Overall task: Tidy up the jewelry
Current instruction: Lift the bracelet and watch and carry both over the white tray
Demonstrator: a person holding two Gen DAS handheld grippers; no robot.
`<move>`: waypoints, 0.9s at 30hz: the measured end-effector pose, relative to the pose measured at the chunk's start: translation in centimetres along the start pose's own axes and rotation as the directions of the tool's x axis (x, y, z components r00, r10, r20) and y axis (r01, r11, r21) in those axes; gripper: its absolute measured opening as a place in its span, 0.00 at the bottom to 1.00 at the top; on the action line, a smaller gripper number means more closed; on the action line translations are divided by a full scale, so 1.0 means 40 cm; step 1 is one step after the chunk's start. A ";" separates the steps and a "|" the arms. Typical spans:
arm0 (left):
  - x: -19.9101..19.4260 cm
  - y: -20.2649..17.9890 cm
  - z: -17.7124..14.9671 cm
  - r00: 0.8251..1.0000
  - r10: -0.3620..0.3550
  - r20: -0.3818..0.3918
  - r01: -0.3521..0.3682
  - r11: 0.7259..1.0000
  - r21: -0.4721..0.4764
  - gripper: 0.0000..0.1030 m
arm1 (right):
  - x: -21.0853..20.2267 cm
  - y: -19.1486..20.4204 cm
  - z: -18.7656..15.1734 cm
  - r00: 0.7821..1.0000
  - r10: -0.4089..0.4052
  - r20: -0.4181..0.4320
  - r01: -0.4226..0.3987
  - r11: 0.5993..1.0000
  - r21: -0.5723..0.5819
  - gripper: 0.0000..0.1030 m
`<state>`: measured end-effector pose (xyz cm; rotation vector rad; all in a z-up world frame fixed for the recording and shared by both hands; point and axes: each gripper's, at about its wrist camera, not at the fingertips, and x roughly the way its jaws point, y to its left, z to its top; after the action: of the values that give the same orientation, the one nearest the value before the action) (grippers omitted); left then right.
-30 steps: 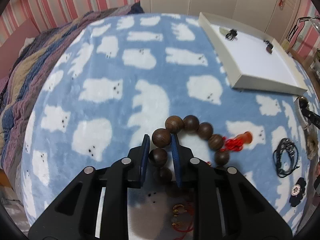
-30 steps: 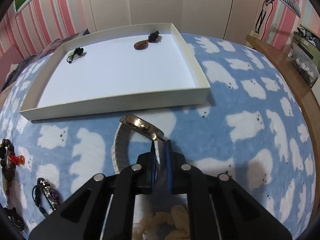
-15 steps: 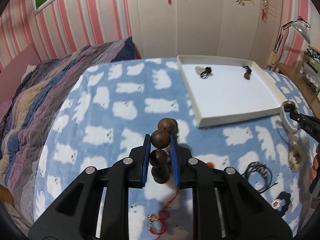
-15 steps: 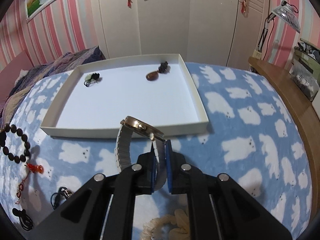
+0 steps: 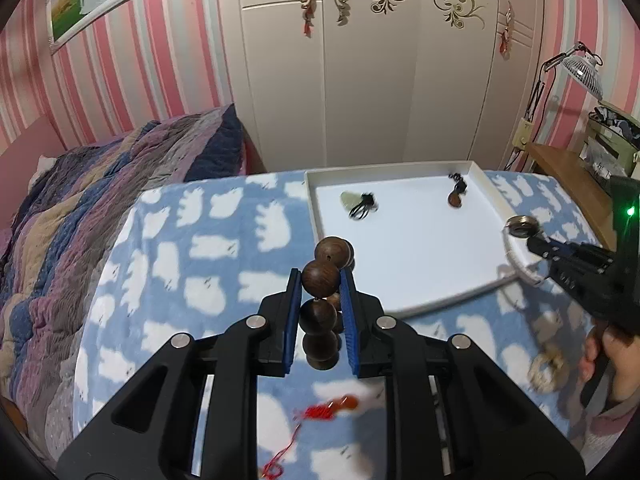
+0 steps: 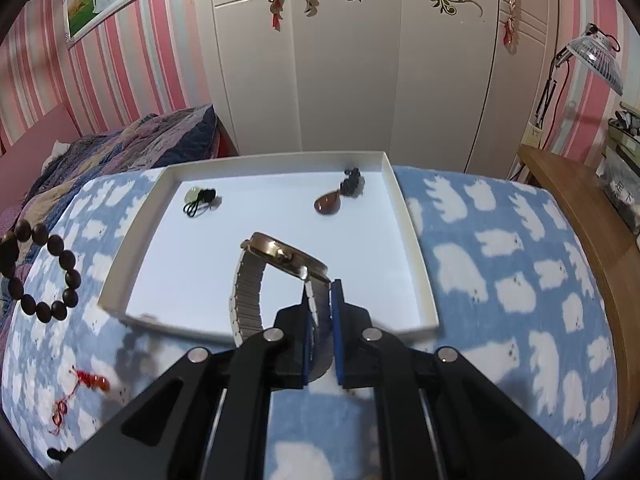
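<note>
Now bead bracelet [image 5: 320, 276] sits clamped between left fingers [image 5: 294, 300].

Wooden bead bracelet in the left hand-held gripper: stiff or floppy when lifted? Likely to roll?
Probably floppy: the bead bracelet hangs in a sagging loop from the left hand-held gripper. Its round beads might roll individually, though stringing should limit that. The red tassel dangles loose, so it may snag.
</note>
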<state>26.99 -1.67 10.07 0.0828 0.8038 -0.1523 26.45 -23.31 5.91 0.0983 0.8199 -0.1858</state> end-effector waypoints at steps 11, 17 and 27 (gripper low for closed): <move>0.152 -0.082 0.166 0.996 -0.075 -0.047 0.075 0.997 -0.011 0.17 | 0.096 0.002 0.089 0.999 -0.012 -0.037 0.012 1.000 -0.008 0.08; 0.268 -0.119 0.222 0.994 -0.078 -0.076 0.079 0.997 0.005 0.17 | 0.181 0.011 0.127 0.997 -0.013 -0.078 0.013 1.000 -0.012 0.08; 0.441 -0.103 0.248 0.983 -0.092 -0.161 0.090 0.996 -0.023 0.17 | 0.345 0.051 0.203 0.989 0.014 -0.147 -0.014 1.000 -0.002 0.08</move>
<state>45.41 -8.89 4.13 0.0442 0.9713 -0.2281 41.88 -24.35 1.33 0.1157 0.9657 -0.1654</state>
